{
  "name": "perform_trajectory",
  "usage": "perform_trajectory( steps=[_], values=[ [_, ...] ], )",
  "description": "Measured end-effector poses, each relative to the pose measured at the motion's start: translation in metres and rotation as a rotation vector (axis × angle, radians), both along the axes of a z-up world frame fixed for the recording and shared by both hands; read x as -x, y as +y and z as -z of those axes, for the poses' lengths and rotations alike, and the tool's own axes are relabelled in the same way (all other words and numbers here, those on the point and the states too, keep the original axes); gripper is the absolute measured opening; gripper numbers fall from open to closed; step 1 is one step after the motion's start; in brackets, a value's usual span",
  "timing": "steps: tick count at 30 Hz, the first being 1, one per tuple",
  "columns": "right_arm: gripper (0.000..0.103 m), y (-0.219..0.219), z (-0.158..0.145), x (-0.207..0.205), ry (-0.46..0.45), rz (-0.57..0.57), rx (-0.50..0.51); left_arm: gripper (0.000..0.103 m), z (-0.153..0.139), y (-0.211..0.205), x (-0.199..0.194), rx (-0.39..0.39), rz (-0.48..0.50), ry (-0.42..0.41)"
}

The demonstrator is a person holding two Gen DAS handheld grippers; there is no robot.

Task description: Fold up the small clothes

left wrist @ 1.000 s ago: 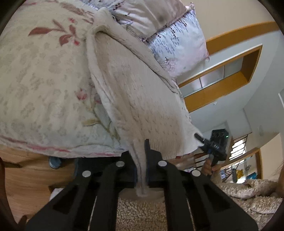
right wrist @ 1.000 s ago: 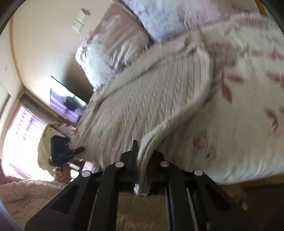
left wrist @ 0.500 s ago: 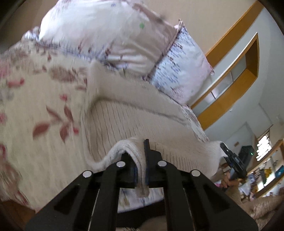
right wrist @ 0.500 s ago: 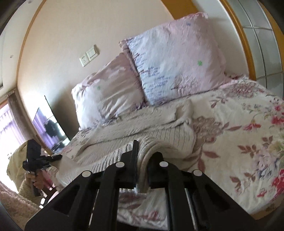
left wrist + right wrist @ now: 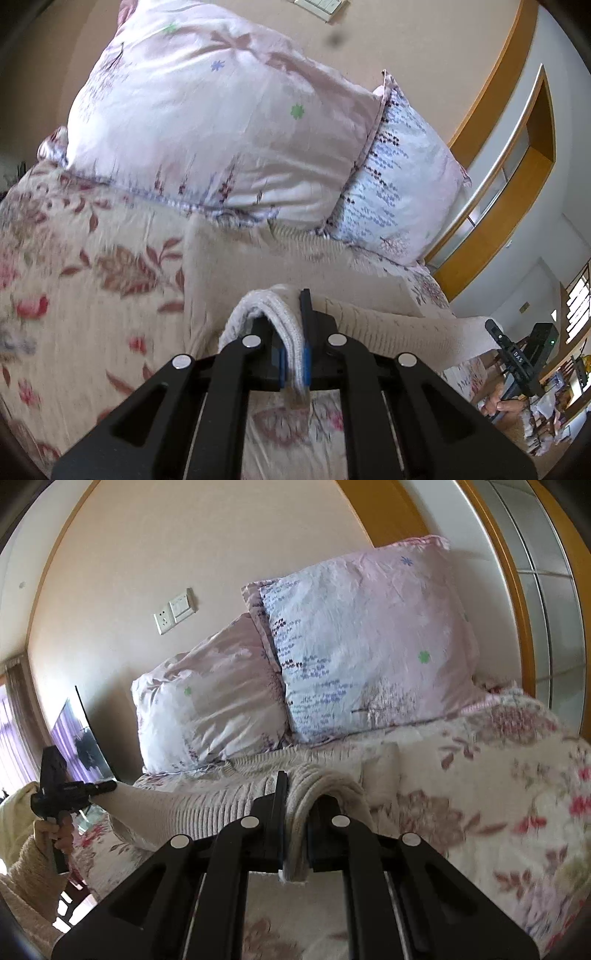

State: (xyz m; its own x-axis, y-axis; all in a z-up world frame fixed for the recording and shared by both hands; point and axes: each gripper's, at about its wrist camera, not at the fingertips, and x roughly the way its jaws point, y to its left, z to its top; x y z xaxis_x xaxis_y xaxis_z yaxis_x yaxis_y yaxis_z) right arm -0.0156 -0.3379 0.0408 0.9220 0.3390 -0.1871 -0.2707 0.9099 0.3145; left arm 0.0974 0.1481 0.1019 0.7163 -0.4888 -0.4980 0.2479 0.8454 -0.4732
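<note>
both grippers pinch the cream sweater (image 5: pixel 258 269) by its near edge: left gripper (image 5: pixel 293 350), right gripper (image 5: pixel 295 827). the rest lies on the floral bed (image 5: pixel 498 812), reaching two pillows (image 5: pixel 221 122).

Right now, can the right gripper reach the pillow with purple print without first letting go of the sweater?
Probably not. The right gripper is shut on the cream sweater hem, and the left gripper clamps the other end. The purple-print pillow stands beyond the sweater, against the wall.
</note>
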Motion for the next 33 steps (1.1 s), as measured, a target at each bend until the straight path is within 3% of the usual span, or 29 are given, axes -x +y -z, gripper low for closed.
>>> perform_trajectory(
  steps=[8, 14, 17, 23, 28, 30, 32, 33],
  values=[
    [0.008, 0.002, -0.023, -0.038, -0.025, 0.025, 0.018, 0.006, -0.022, -0.004, -0.041, -0.008, -0.030, -0.050],
    [0.008, 0.000, -0.028, -0.086, -0.009, 0.041, -0.011, 0.006, -0.014, -0.005, -0.084, 0.015, -0.068, -0.039],
    [0.008, -0.003, -0.012, -0.122, 0.066, 0.050, -0.052, 0.006, 0.008, -0.006, -0.113, 0.026, -0.095, 0.023],
    [0.009, -0.015, 0.049, -0.195, 0.354, 0.066, -0.186, 0.006, 0.071, -0.005, -0.159, 0.056, -0.140, 0.236],
    [0.009, -0.023, 0.059, -0.212, 0.407, 0.082, -0.270, 0.007, 0.083, -0.003, -0.172, 0.109, -0.146, 0.277],
    [0.018, -0.028, 0.057, -0.225, 0.428, 0.065, -0.350, 0.010, 0.084, -0.002, -0.176, 0.147, -0.151, 0.291],
    [0.054, -0.031, 0.055, -0.238, 0.443, 0.040, -0.413, 0.027, 0.084, -0.002, -0.183, 0.177, -0.162, 0.303],
    [0.057, -0.031, 0.053, -0.242, 0.440, 0.029, -0.430, 0.032, 0.082, -0.002, -0.183, 0.182, -0.170, 0.302]
  ],
)
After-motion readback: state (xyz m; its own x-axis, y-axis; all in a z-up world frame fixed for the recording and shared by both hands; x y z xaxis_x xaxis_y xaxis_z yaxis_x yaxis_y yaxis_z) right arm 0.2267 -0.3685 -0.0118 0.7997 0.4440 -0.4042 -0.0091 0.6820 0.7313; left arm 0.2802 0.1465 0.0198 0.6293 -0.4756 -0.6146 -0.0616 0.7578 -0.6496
